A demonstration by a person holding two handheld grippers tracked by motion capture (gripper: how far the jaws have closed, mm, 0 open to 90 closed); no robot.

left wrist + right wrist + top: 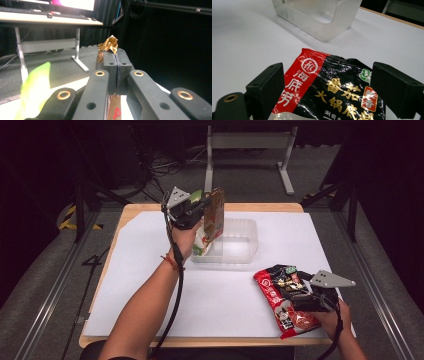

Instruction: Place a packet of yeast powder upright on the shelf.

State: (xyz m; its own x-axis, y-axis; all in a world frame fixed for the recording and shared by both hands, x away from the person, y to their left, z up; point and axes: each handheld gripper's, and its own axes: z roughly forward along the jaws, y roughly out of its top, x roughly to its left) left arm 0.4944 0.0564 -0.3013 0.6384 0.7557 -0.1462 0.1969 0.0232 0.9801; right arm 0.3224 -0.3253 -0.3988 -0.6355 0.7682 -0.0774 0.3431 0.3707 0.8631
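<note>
**Two packets, one over the bin**

The left gripper (196, 210) is clamped on the crumpled top edge of a brown packet (214, 217), which hangs upright over the near-left corner of the clear bin (245, 240) on the white table (150, 270). Its print is too small to read. The right gripper (328, 82) has its jaws apart, one on each side of the red-and-black packet (329, 87) lying flat at the table's near right. That packet reads 海底捞 on the red band and 番茄火锅底料 in gold.
</note>
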